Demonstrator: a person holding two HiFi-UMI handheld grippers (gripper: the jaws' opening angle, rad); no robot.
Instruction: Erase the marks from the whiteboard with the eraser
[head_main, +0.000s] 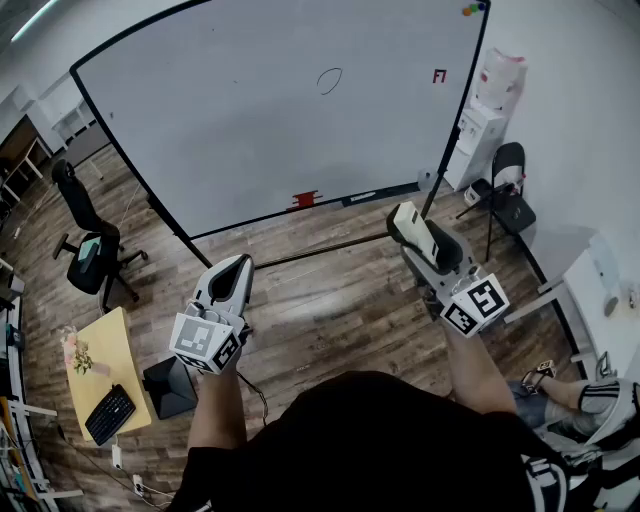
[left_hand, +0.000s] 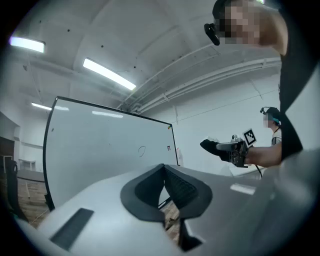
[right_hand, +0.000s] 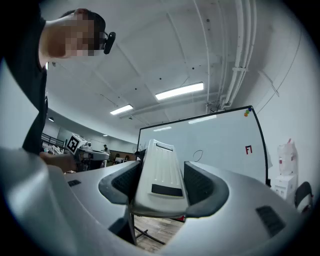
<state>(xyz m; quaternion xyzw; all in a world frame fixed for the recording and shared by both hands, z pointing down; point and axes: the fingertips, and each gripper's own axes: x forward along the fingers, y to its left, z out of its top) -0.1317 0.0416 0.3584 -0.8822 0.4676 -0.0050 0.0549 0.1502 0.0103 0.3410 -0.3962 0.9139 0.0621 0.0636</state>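
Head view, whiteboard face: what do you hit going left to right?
black oval mark → small red mark → coloured magnets at the top right corner
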